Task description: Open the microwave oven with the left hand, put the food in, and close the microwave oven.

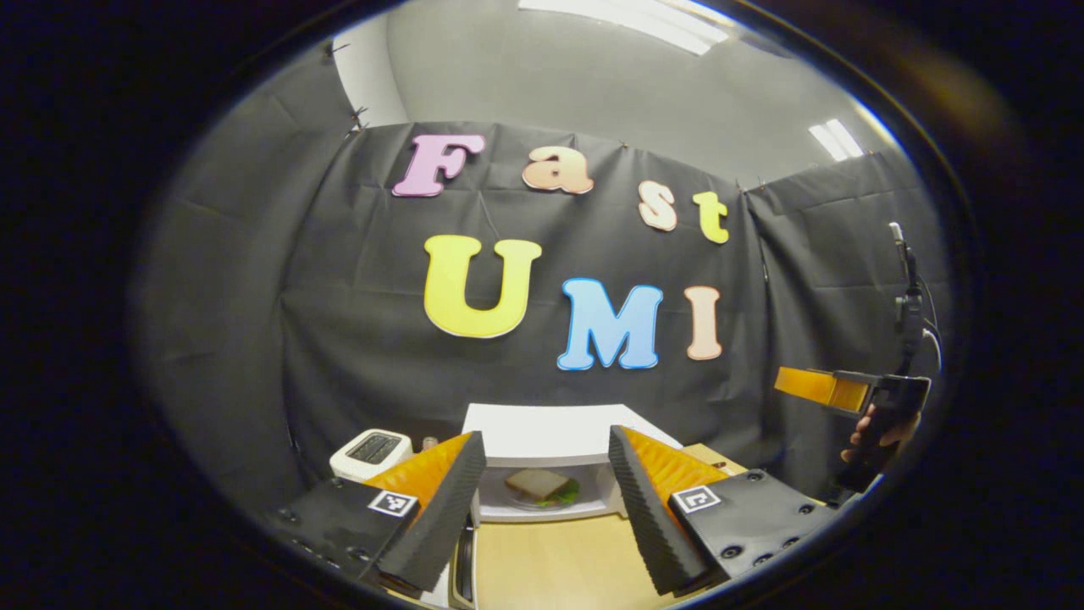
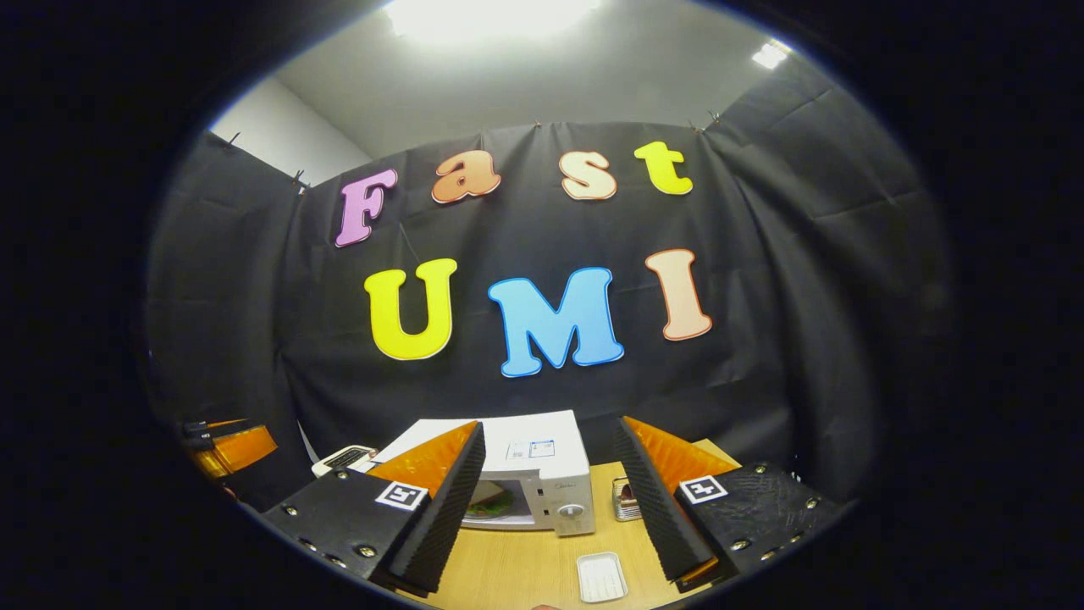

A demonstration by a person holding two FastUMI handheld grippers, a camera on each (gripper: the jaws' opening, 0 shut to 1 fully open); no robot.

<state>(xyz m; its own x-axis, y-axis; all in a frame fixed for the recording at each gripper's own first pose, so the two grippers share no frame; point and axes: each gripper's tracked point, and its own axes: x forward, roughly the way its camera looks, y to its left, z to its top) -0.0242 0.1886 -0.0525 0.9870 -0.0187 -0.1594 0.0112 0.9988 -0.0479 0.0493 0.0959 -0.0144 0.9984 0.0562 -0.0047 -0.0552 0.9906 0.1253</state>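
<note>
Both sets of jaws stand wide apart and hold nothing. Seen from the left gripper view, the left gripper hovers above the wooden worktop, and the white microwave oven sits straight ahead, framed in the gap between its two fingers. The oven's cavity faces the camera, and the food, a sandwich with some green at its edge on a plate, lies inside it, centred between the jaws but farther off, touching neither finger. A white toaster stands on the worktop just left of the oven. Far to the right a hand holds the right gripper up in the air, well apart from the oven.

From the right gripper view, the right gripper looks at the oven from an angle: its control panel with a dial faces the gap, while the sandwich shows at the inner edge of the left finger. A small white tray lies on the worktop low between the jaws.
</note>
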